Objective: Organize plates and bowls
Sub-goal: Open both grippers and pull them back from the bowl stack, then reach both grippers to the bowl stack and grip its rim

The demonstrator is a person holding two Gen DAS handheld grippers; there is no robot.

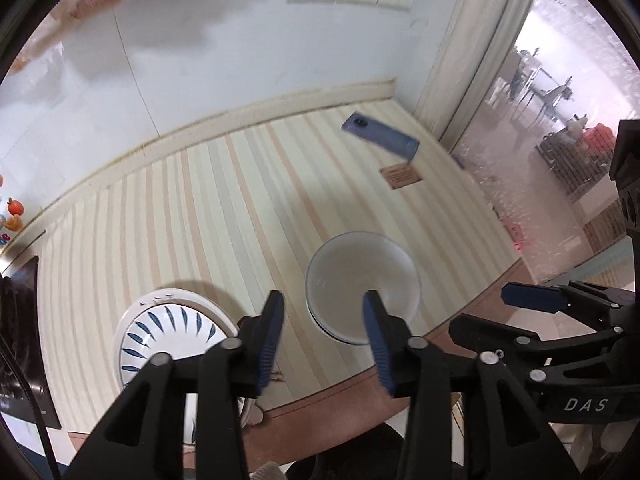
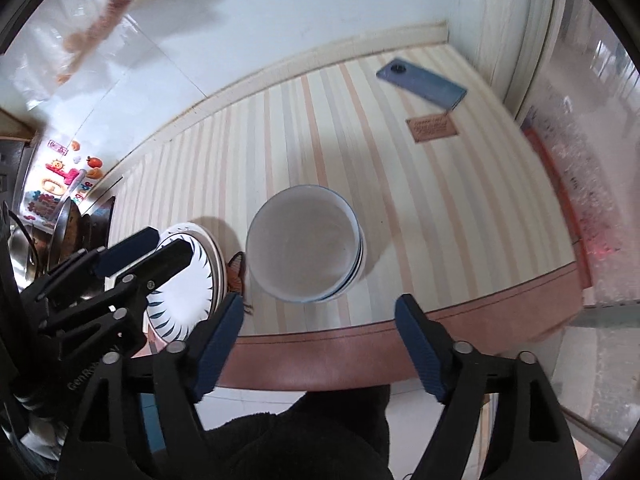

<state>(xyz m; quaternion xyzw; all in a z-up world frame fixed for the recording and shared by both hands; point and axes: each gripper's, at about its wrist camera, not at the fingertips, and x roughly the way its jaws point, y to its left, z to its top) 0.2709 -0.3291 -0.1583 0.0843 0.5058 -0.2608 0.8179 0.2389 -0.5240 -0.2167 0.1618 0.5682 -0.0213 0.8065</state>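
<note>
Here, stacked bowls [image 2: 306, 242] upright, mouths up, beside plates [image 2: 188, 280]; left gripper [image 1: 324, 312] and right gripper [image 2: 320, 316] both spread, empty.

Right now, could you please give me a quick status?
Left gripper, right gripper open, empty. Stacked white bowls beside leaf-patterned white plates. Blue phone far off.

White letters "DAS" stand on the right claw [image 1: 532, 300] — "GenR…", cut off, on the left claw [image 2: 132, 248].

Bowls [image 2: 306, 240] and plates [image 2: 188, 280] are seen as glossy glazed ceramic — smooth. The tablecloth [image 1: 208, 216] is noted as matt striped cloth. Gripper pads [image 2: 420, 352] are ribbed blue rubber — frames matt black plastic.
</note>
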